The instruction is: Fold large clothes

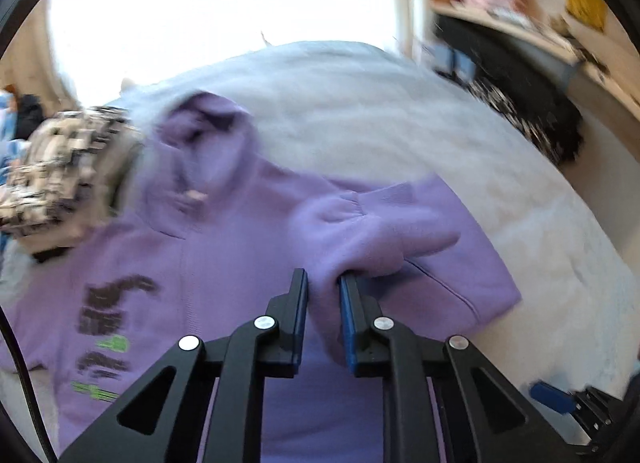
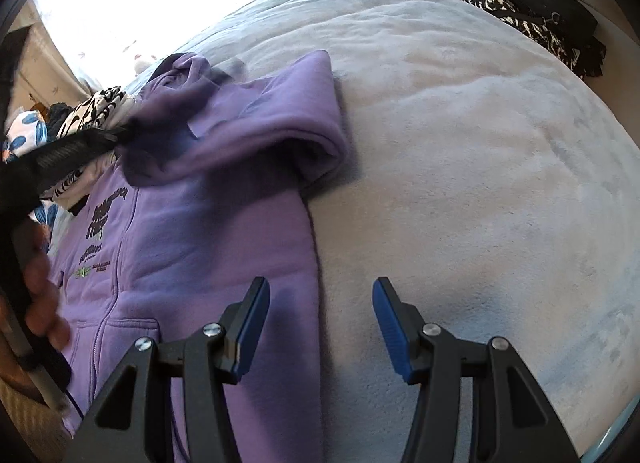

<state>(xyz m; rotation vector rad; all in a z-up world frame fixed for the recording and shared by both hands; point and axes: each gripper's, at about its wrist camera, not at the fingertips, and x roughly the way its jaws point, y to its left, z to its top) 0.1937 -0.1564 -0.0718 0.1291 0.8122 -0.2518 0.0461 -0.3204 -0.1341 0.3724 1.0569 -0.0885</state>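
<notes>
The purple zip hoodie lies front-up on the grey bed blanket. The left tongs pinch its sleeve, folded across the chest; the right tongs gape wide, holding nothing. Lay the sleeve flat and straight before letting go.

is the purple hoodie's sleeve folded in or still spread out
Folded in: the sleeve lies doubled back across the purple hoodie chest, its fabric pinched in the left tool.
</notes>
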